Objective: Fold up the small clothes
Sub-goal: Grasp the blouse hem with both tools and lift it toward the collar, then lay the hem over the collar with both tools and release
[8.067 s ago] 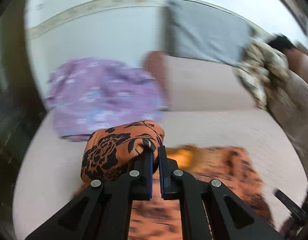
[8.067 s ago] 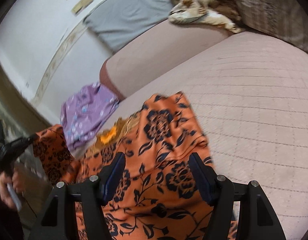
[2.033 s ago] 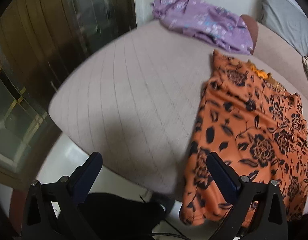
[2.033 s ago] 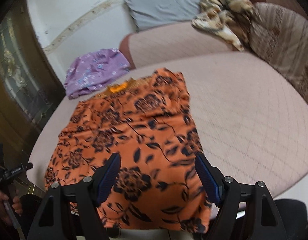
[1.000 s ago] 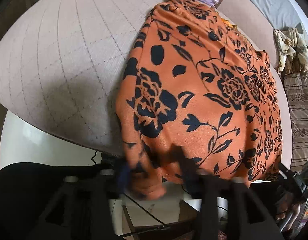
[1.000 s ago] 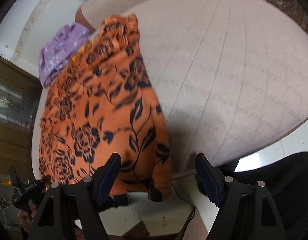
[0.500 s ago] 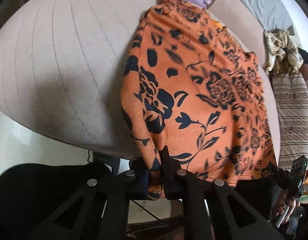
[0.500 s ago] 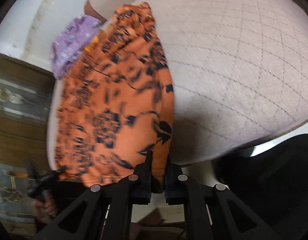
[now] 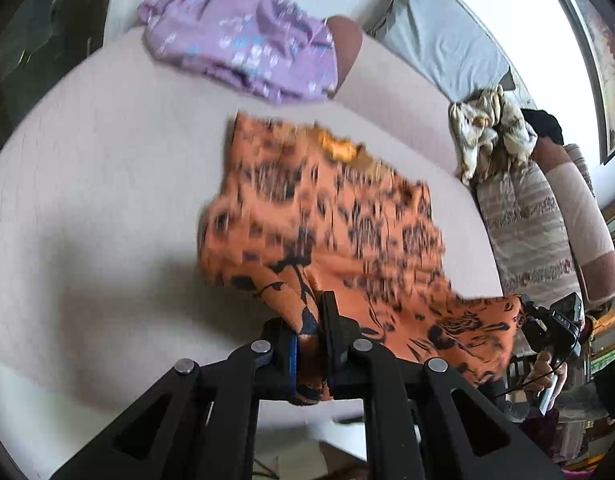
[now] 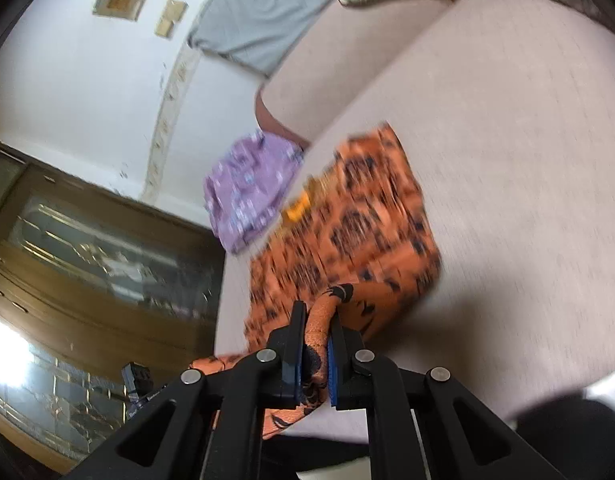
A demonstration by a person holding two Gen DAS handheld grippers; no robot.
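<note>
An orange garment with a black flower print (image 9: 331,208) (image 10: 359,232) lies spread on the pale pink sofa seat (image 9: 107,184) (image 10: 519,184). My left gripper (image 9: 311,320) is shut on the garment's near left corner and holds it lifted above the seat. My right gripper (image 10: 317,336) is shut on the near right corner, also raised. The hem sags between the two grippers. In the left wrist view the right gripper (image 9: 547,328) and the hand holding it show at the far right, with the orange cloth running up to them. The cloth's far part is blurred.
A crumpled purple flowered garment (image 9: 235,44) (image 10: 247,192) lies at the sofa's far left end. A grey cushion (image 9: 439,44) (image 10: 263,8) leans on the backrest. A beige patterned cloth heap (image 9: 487,128) and a striped cover (image 9: 523,232) lie to the right. A wooden glass-fronted cabinet (image 10: 79,264) stands at the left.
Both grippers closed on the garment's near corners where it hung over the seat's front edge. They have since risen, lifting the hem and carrying it over the seat.
</note>
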